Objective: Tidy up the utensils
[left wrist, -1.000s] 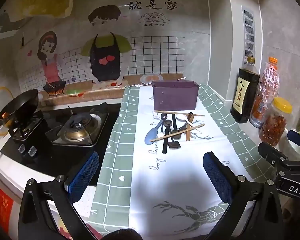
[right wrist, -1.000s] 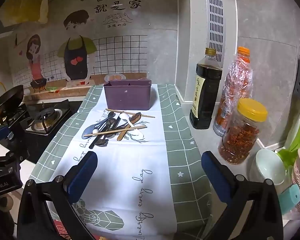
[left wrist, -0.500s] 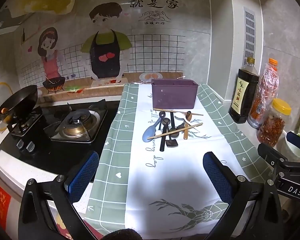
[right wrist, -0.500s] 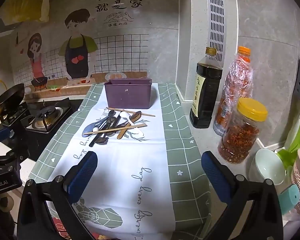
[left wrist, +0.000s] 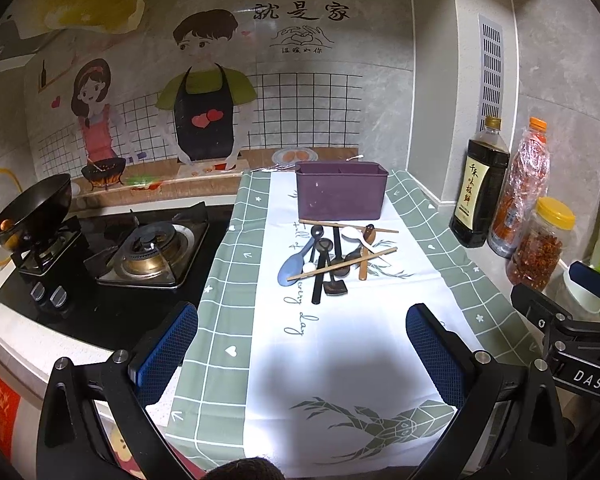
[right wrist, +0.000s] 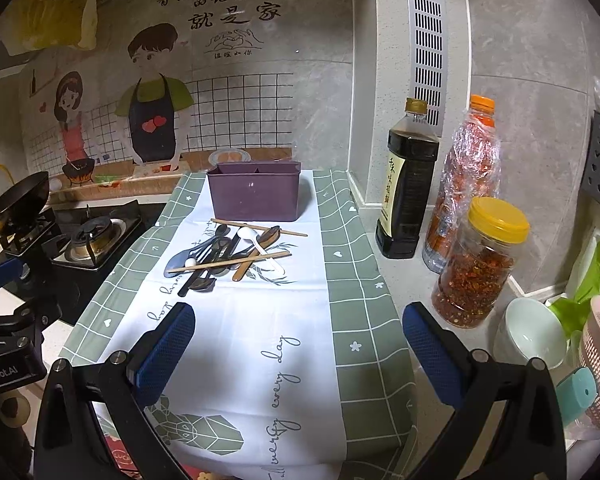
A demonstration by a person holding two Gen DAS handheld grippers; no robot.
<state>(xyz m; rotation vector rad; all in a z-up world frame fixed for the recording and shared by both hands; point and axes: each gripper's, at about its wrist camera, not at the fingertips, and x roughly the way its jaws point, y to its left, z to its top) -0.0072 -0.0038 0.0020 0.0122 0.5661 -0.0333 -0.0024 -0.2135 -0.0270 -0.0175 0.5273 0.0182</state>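
two chopsticks (left wrist: 342,264), one purple bin (left wrist: 341,191)

One purple plastic two-compartment holder (left wrist: 341,196) stands at the far end of one green-and-white checked cloth (left wrist: 228,280), with two bare wooden chopsticks (left wrist: 342,265), one grey-blue flat rice paddle (left wrist: 292,267), one white plastic spoon (left wrist: 355,235), one brown wooden spoon (left wrist: 365,258) and several overlapping black spoons (left wrist: 324,264), too tangled to count exactly. Along the cloth's right edge stand one dark sauce bottle (right wrist: 408,192), one orange-capped bottle (right wrist: 466,176), one yellow-lidded chilli jar (right wrist: 482,264) and one pale bowl (right wrist: 528,332). Off its left edge: one two-burner hob (left wrist: 112,256), one black wok (left wrist: 34,210).

Stove (left wrist: 148,256), wok (left wrist: 36,208), soy bottle (right wrist: 406,184), chili jar (right wrist: 480,264).
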